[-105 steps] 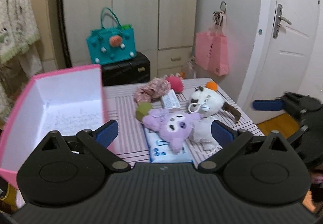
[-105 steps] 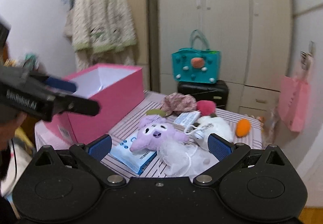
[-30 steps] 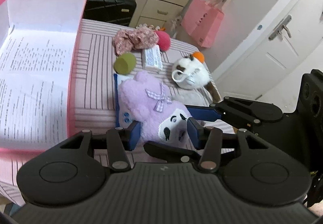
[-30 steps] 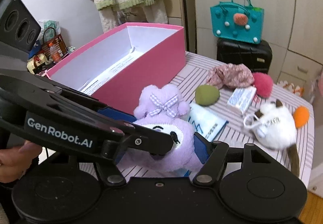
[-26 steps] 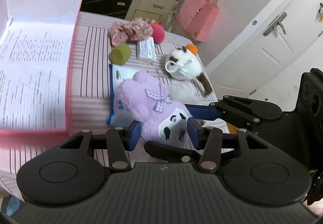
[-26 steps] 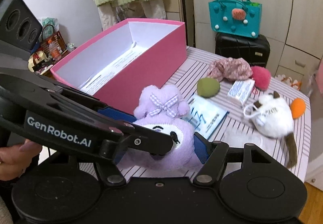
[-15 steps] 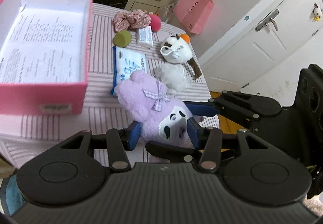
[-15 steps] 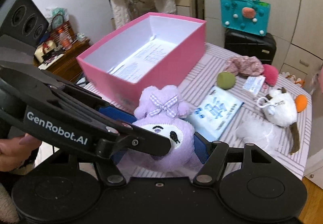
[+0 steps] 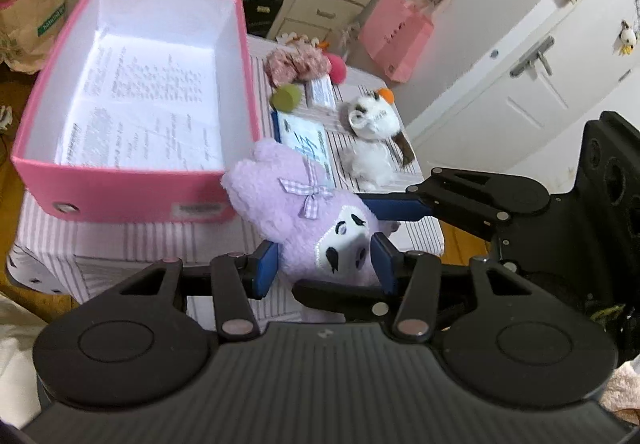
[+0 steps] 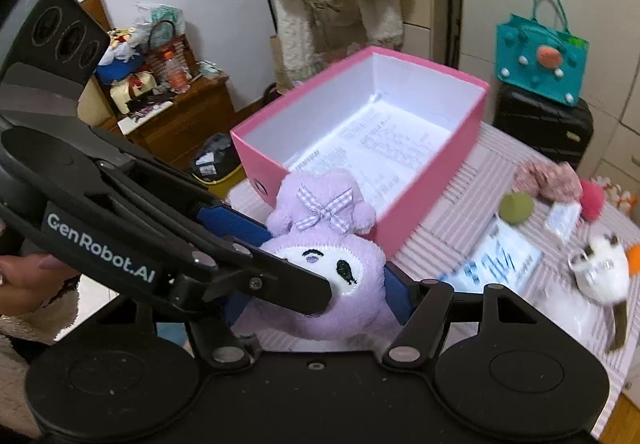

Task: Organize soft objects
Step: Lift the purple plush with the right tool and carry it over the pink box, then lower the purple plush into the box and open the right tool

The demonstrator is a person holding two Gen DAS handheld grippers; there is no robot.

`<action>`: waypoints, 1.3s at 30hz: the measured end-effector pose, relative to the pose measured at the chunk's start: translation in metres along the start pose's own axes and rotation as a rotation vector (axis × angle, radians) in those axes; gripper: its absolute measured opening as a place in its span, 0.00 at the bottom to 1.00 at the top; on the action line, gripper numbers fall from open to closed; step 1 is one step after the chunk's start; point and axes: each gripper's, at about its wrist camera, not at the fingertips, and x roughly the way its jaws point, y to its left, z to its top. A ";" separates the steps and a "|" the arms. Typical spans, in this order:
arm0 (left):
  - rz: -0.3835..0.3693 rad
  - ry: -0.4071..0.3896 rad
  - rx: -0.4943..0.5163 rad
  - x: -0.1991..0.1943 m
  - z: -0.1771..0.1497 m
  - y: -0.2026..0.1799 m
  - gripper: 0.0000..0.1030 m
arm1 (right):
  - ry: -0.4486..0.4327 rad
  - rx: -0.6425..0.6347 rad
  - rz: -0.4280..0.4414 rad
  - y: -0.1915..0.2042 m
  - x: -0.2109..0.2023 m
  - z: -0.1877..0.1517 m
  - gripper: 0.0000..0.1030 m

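- Both grippers have the same purple plush toy clamped between them, off the table and in the air near the front corner of the pink box.
- The left gripper squeezes the toy's head from both sides, its blue pads pressed into the fuzz by the white face.
- The right gripper is clamped on it too, coming in from the other side, so the two tools cross over each other around the toy.
- The pink box sits open on the striped tablecloth, with only printed paper sheets lying flat inside.
- Over on the table: a white plush cat with an orange bit on top, a blue-and-white packet, a green ball, a small tissue pack, a pink pompom and a floral scrunchie.
- A hand in a fuzzy sleeve grips the left tool's handle at the edge of the right view.
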 end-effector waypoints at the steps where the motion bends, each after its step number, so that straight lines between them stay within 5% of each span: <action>1: 0.000 -0.009 -0.001 -0.004 0.002 0.003 0.47 | -0.005 -0.005 0.005 0.001 0.002 0.005 0.71; 18: 0.044 -0.155 -0.015 0.000 0.099 0.071 0.47 | -0.119 -0.090 0.026 -0.046 0.067 0.101 0.71; 28: 0.107 -0.100 -0.136 0.064 0.167 0.123 0.47 | -0.043 -0.197 0.047 -0.095 0.137 0.144 0.70; 39: 0.189 0.001 -0.178 0.112 0.196 0.144 0.46 | 0.077 -0.437 0.025 -0.106 0.182 0.166 0.69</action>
